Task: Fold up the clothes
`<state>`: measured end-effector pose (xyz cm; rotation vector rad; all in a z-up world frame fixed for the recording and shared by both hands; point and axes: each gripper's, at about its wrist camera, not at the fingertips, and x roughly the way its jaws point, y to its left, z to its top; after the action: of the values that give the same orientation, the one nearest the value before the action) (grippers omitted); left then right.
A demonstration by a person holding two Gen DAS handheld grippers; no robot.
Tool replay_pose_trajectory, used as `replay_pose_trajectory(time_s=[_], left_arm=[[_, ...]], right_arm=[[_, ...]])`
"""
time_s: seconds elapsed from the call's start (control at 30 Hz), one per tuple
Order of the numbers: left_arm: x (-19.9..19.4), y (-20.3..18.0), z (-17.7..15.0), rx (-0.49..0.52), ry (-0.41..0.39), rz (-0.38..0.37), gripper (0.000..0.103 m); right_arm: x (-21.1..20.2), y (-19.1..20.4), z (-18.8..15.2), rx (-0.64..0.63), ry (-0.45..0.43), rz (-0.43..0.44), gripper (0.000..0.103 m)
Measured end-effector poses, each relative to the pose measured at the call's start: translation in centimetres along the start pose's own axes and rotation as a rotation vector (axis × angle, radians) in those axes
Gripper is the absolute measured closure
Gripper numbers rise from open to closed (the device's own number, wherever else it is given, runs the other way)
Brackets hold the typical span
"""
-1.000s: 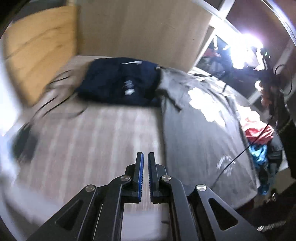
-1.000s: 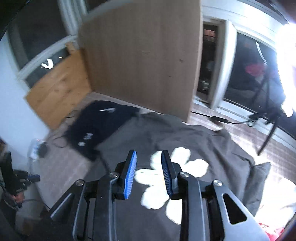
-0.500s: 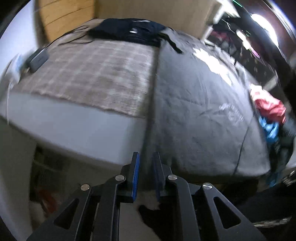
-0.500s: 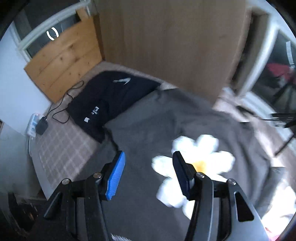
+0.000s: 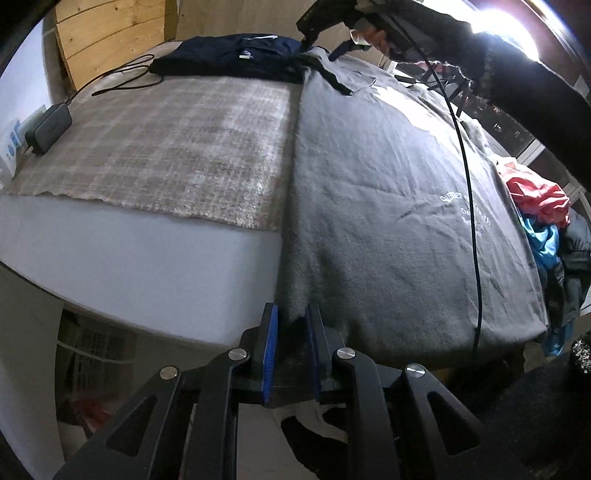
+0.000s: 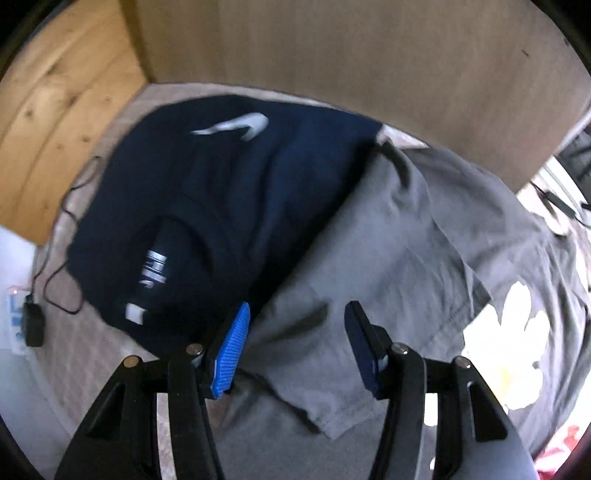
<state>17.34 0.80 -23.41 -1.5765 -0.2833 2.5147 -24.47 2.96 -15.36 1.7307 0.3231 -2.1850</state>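
Observation:
A grey T-shirt (image 5: 388, 206) with a white flower print lies spread flat on the bed, its hem hanging over the near edge. My left gripper (image 5: 291, 325) is at the hem's near left corner, its fingers narrowly apart with the cloth edge between them. My right gripper (image 6: 295, 325) is open above the shirt's left sleeve (image 6: 369, 258), close to the cloth. It also shows far off in the left wrist view (image 5: 332, 22). A folded navy garment (image 6: 221, 192) with white logos lies beside that sleeve.
A plaid blanket (image 5: 177, 147) covers the bed left of the shirt. A black charger with cable (image 5: 51, 125) lies at its left edge. Red, blue and dark clothes (image 5: 543, 221) are piled at the right. A wooden headboard (image 6: 55, 110) and a board stand behind.
My left gripper dropped to the bed's near edge and closed in on the shirt's hem corner. My right gripper opened wide and moved down and left, from the flower print to the sleeve.

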Motion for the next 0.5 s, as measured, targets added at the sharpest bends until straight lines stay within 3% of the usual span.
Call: replay_pose_trajectory(time_s=[0.07, 0.17, 0.27, 0.33, 0.5], left_arm=[[0.1, 0.0, 0.2, 0.007, 0.002, -0.009, 0.088], [0.2, 0.0, 0.5, 0.007, 0.013, -0.027, 0.087], [0.5, -0.1, 0.7, 0.012, 0.014, -0.047, 0.089], [0.7, -0.2, 0.7, 0.023, 0.010, -0.048, 0.099], [1.0, -0.9, 0.4, 0.037, -0.036, -0.094, 0.100]], right_arm=[[0.7, -0.1, -0.2, 0.010, 0.029, -0.026, 0.050], [1.7, -0.8, -0.5, 0.038, 0.063, 0.018, 0.051], [2.0, -1.5, -0.9, 0.060, 0.065, 0.077, 0.065], [1.9, -1.3, -1.2, 0.030, 0.061, 0.093, 0.074], [1.1, -1.1, -2.1, -0.034, 0.031, 0.104, 0.090]])
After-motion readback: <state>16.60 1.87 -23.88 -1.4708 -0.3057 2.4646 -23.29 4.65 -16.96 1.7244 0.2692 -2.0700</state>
